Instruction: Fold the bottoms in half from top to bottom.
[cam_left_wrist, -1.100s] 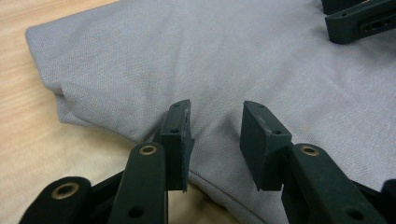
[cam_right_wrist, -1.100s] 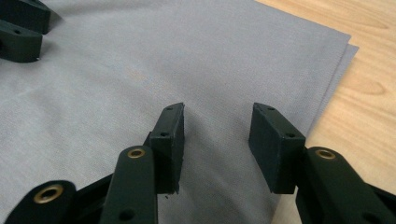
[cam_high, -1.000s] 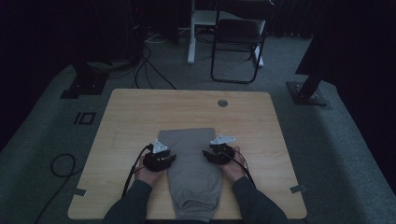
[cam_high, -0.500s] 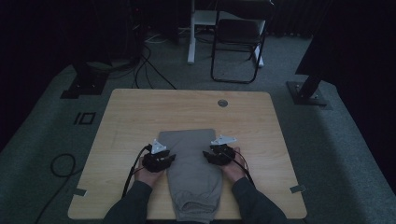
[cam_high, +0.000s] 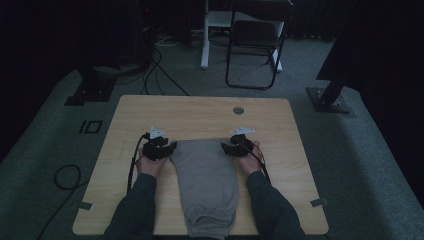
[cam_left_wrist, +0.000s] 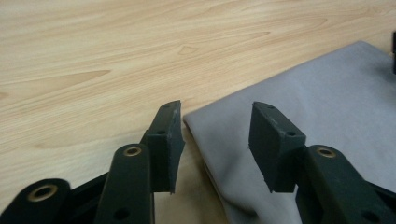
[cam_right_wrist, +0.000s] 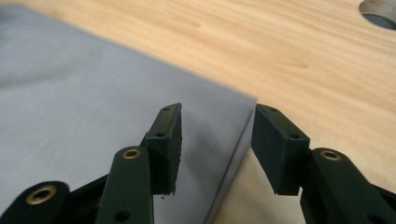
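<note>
From the high view, my left claw (cam_high: 167, 148) sits at the upper left corner of the folded grey trousers (cam_high: 206, 182) and my right claw (cam_high: 231, 147) at the upper right corner, both mid-frame on the wooden surface (cam_high: 200, 112). The trousers run down to the bottom edge between my sleeves. A folding chair (cam_high: 254, 42) stands on the carpet at the top, cables (cam_high: 160, 62) trailing left of it, the room dark.

In the left gripper view, my left claw (cam_left_wrist: 215, 140) has just been opening; its jaws stand apart, released, straddling the trousers (cam_left_wrist: 327, 107) corner without pressing.

In the right gripper view, my right claw (cam_right_wrist: 215, 142) has just been opening and is loose around the folded edge of the trousers (cam_right_wrist: 84, 102); a round hole (cam_right_wrist: 380, 11) shows upper right.
</note>
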